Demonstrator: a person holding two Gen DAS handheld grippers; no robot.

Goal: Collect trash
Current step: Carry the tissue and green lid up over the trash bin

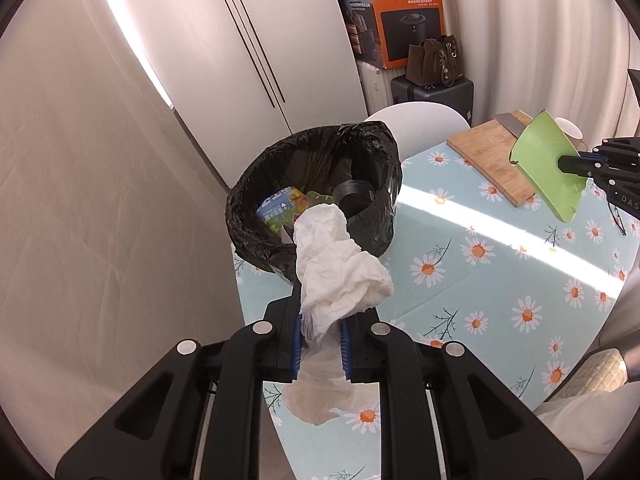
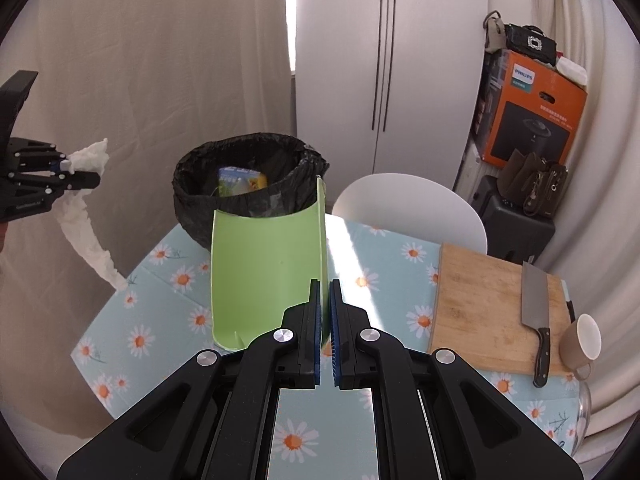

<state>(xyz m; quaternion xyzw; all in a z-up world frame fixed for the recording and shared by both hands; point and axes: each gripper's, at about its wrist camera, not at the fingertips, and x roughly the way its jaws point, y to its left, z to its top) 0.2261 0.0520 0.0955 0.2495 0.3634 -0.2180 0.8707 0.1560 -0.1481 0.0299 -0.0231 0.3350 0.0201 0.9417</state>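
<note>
White tissue (image 1: 340, 268) pinched in left gripper (image 1: 320, 344) jaws just short of bin (image 1: 312, 188), green scrap (image 2: 264, 272) clamped in right gripper (image 2: 325, 320) above worktop (image 1: 500, 280), both mid-carry, next likely needing reach over rim before letting go.

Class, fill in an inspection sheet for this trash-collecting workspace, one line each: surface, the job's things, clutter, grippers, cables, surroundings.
Surface: table under a daisy-print cloth, sunlit stripe across it.
Job's things: bin lined with a black bag, packaging already inside; crumpled white tissue; green curved plastic piece.
Clutter: wooden cutting board with a cleaver on it; a brown cup at its edge.
Grippers: left gripper shut on the tissue; right gripper shut on the plastic piece's edge.
Cables: nothing seen.
Surroundings: white chair, white wardrobe, curtains, orange box, brown handbag on a dark suitcase.
</note>
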